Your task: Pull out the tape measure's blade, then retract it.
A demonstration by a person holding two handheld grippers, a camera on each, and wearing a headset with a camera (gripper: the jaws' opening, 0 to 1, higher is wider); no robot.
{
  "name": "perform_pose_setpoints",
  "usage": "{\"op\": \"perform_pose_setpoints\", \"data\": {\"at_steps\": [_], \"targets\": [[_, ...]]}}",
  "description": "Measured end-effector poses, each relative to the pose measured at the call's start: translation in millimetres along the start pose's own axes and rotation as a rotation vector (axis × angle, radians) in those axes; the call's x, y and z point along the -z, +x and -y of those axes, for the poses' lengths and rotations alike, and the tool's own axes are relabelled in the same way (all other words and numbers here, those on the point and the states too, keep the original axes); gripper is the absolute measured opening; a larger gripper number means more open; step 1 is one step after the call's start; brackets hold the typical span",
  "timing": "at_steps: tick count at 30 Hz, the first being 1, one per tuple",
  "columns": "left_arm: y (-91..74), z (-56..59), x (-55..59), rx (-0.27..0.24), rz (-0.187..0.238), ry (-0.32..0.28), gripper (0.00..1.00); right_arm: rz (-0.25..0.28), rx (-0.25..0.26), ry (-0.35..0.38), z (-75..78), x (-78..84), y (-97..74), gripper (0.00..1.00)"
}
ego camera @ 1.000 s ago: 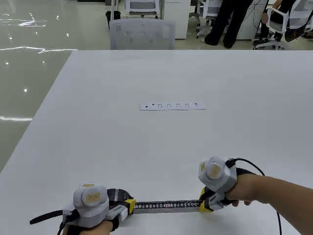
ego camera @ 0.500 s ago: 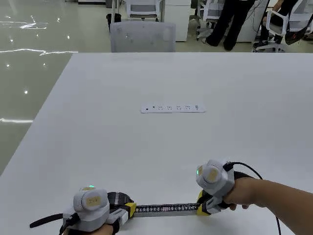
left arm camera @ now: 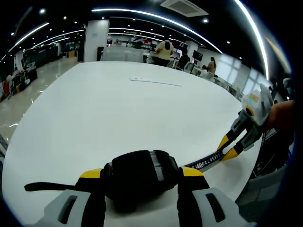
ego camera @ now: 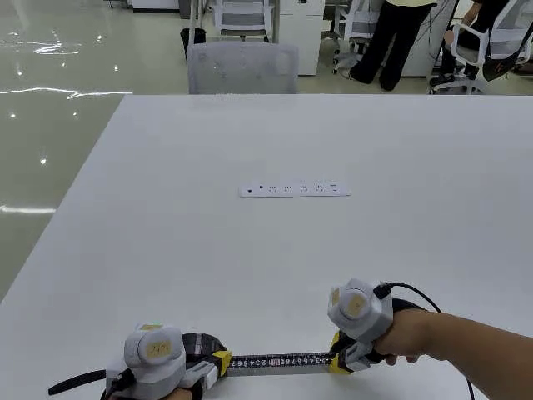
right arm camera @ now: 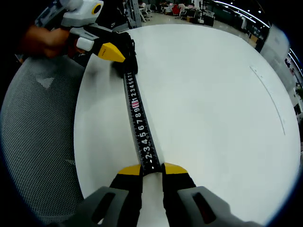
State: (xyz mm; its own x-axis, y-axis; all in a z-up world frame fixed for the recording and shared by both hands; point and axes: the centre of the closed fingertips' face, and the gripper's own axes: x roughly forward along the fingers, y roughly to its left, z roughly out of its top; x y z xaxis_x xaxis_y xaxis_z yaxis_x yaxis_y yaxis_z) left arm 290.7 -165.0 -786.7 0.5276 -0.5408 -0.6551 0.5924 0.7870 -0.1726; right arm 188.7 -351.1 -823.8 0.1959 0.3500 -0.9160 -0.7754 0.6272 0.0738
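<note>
The blade (ego camera: 279, 362) lies drawn out flat along the table's (ego camera: 250, 267) near edge, running left to right from its black case (left arm camera: 135, 182); it is dark with white numerals. The left gripper (left arm camera: 140, 172) clamps the case, and the right gripper (right arm camera: 151, 169) pinches the blade's tip.

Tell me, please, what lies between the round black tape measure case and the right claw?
The black blade with white printed numbers spans that gap, from the case to the right claw, clearest in the right gripper view.
</note>
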Motion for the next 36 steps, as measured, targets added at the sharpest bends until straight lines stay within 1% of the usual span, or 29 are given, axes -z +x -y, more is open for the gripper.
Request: {"op": "perform_pose_setpoints", "data": {"at_steps": [36], "targets": [[-0.3,2.0,0.5,0.002,-0.008,-0.007,0.57,0.017,-0.004,-0.009,-4.5,-14.9,6.6,0.14]]}}
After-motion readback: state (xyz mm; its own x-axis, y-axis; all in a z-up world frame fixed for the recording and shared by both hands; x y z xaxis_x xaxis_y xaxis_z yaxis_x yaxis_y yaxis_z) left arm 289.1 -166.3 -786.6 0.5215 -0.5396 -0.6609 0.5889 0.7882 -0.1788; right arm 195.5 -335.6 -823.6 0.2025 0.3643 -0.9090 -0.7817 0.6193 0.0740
